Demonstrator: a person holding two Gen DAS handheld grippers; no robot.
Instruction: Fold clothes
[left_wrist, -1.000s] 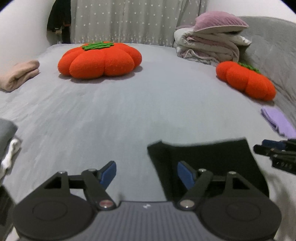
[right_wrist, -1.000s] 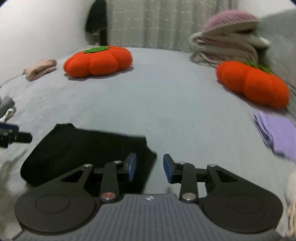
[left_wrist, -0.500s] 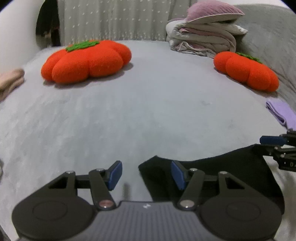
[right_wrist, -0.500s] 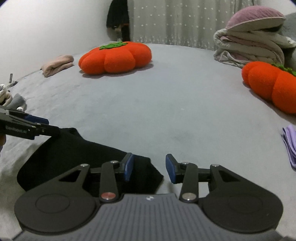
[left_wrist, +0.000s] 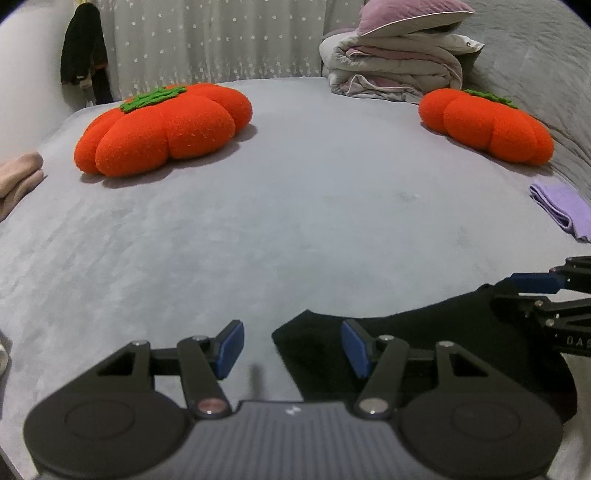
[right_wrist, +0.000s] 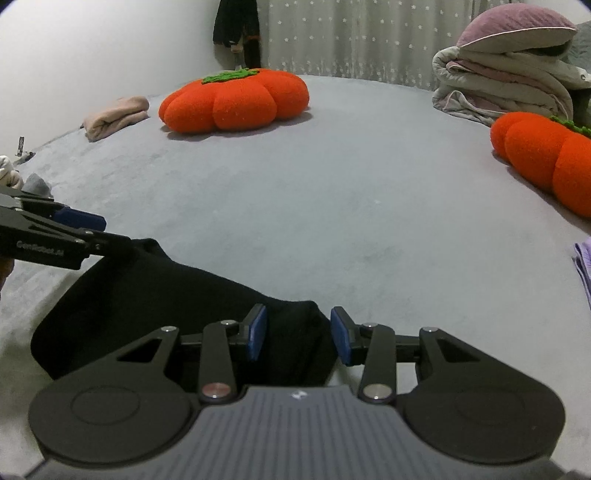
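Black garment (left_wrist: 436, 347) flat on bed (left_wrist: 295, 221), left tool (left_wrist: 288, 347) and right tool (right_wrist: 297, 334) apart astride near corners, seemingly for pinching.

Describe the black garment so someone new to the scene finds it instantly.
Start at the grey bed, which holds two orange pumpkin cushions, the big one at the far left. Come to the near edge, right in front of both grippers: the black garment lies flat there. It is the only black cloth on the bed; the other folded pieces are pink and lilac, out at the sides.
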